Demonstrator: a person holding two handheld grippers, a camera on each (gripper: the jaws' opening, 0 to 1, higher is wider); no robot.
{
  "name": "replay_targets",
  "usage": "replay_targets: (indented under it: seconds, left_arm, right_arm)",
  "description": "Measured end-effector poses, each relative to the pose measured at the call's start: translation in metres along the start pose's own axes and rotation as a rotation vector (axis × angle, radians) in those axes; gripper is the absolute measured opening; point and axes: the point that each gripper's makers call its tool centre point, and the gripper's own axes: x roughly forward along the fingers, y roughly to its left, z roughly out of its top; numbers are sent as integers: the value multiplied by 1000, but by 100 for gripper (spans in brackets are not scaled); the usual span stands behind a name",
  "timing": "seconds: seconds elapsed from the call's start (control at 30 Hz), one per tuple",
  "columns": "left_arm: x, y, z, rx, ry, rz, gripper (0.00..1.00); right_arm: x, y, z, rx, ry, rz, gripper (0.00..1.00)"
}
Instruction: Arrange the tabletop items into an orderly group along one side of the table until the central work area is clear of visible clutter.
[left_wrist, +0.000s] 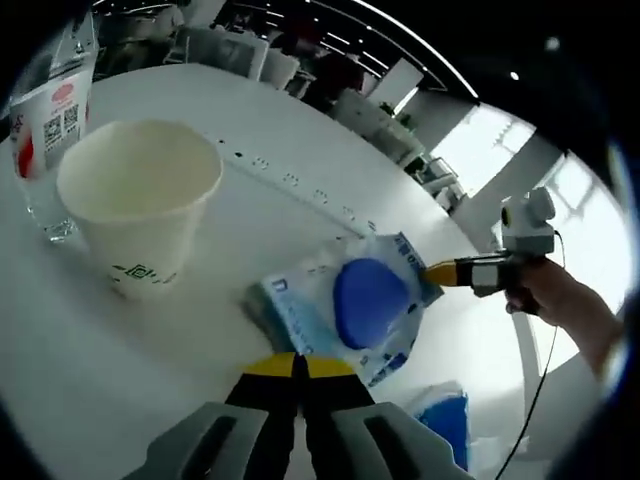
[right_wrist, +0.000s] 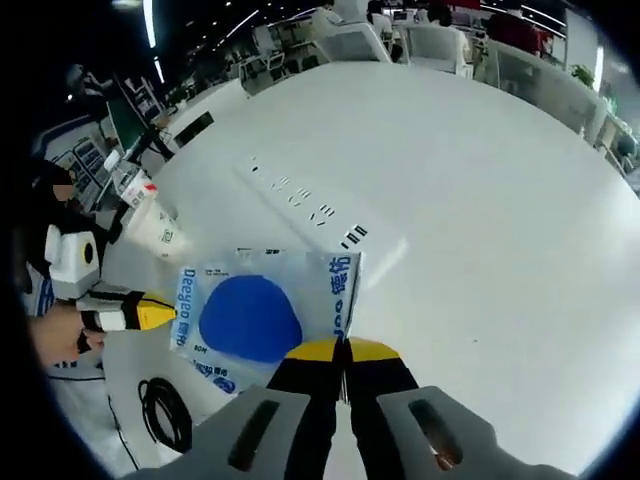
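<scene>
Paper cup (left_wrist: 140, 200) standing upright left of the wipes pack (left_wrist: 345, 305), well apart from it, with a clear plastic sign holder (left_wrist: 48, 120) just beyond the cup. Wipes pack lying flat near mid-desk, blue round lid up, pinched at opposite edges: left claw (left_wrist: 295, 365) clenched on its near edge, right claw (right_wrist: 345, 350) clenched on the other edge. Likely light, soft and floppy, film crinkly and somewhat slippery; best gripped at the sealed border, not on the stiff lid. Black coiled cable (right_wrist: 165, 410) lying below-left of the pack in the right gripper view. Recessed socket strip (right_wrist: 310, 205) running just beyond the pack. White desk (right_wrist: 480, 200) round, smooth, glossy, largely bare right of the pack. Open office beyond, with chairs, desks and ceiling strip lights.
</scene>
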Motion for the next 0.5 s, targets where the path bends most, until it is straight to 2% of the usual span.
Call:
replay_targets:
  seconds: [0.13,0.23,0.33,0.37,0.4,0.5]
  left_arm:
    - [-1,3,2,31,22,-4,0]
    - [-2,7,10,50,26,0,0]
    - [-8,6,11,116,42,4,0]
    - [-9,7,14,115,36,7,0]
    - [-9,12,18,161,47,13,0]
    - [-12,15,27,212,45,17,0]
  right_arm:
    - [-15,7,-13,25,-7,-2,0]
    - [-22,15,-23,44,-21,-5,0]
    - [-32,28,-31,75,-52,-10,0]
    - [-34,33,-35,82,-52,-14,0]
    - [-34,37,-38,77,-56,-12,0]
    - [-32,41,-41,106,-71,-6,0]
